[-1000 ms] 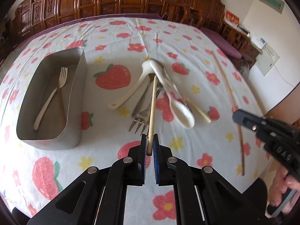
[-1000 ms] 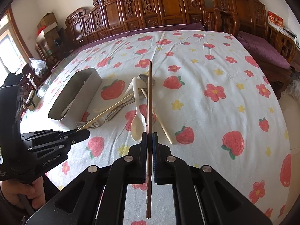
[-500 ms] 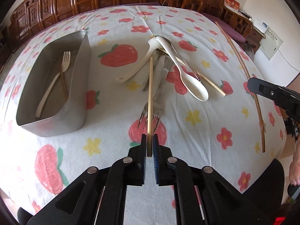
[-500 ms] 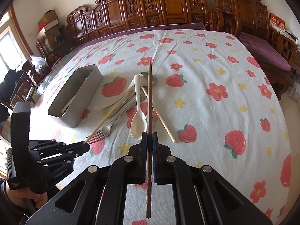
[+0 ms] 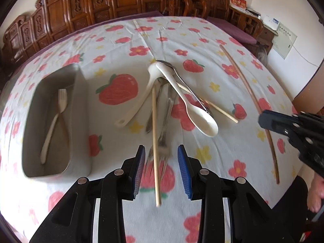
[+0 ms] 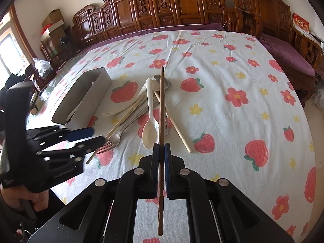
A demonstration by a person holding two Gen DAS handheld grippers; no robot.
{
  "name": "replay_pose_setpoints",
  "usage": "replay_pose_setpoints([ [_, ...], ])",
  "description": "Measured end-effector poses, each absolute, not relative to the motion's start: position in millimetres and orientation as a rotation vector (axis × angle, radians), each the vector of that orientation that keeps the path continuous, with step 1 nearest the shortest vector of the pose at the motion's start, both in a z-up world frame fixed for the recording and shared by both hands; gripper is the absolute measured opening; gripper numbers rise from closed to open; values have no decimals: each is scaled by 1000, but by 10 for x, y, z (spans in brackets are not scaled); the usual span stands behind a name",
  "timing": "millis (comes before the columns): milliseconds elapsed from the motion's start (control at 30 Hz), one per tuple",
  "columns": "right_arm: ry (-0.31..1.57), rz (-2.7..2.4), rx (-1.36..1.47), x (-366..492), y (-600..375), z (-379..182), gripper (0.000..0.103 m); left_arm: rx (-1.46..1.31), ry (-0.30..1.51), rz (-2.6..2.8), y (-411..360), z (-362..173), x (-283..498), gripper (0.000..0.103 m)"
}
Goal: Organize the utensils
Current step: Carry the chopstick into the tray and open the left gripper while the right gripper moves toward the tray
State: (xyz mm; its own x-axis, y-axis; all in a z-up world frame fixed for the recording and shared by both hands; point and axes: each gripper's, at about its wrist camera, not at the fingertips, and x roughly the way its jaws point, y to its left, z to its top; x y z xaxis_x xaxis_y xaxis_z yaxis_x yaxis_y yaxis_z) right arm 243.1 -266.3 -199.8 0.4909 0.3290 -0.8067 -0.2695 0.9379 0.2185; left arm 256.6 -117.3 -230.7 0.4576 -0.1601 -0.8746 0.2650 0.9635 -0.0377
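Observation:
My left gripper [image 5: 161, 158] is open. A light bamboo chopstick [image 5: 155, 141] lies loose between its fingers, over a metal fork [image 5: 162, 147]. Beyond lies a pile of utensils: white plastic spoons [image 5: 194, 109], metal cutlery and a second bamboo chopstick [image 5: 220, 110]. A metal box [image 5: 81, 93] at the left holds a white fork [image 5: 54, 119]. My right gripper [image 6: 161, 147] is shut on a dark brown chopstick [image 6: 161, 109], held above the pile. It also shows in the left wrist view [image 5: 251, 99]. The left gripper also shows in the right wrist view [image 6: 95, 135].
A strawberry-and-flower tablecloth [image 6: 232, 77] covers the table. Carved wooden chairs [image 6: 182, 2] line the far side. A purple-cushioned bench [image 6: 287, 54] stands at the right. The table edge runs close to both grippers.
My left gripper has opened and let go of the bamboo chopstick, which now lies loose across the fork. My right gripper still holds the dark chopstick.

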Motion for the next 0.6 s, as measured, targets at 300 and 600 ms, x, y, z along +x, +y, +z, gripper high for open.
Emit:
replay_pose_setpoints([
  [300, 995, 370, 72, 2432, -2666, -1998, 6, 80, 1135, -245, -1101, -2518, 2795, 11],
  [600, 995, 371, 64, 2424, -2642, -2023, 6, 75, 1089, -256, -1072, -2378, 2691, 4],
])
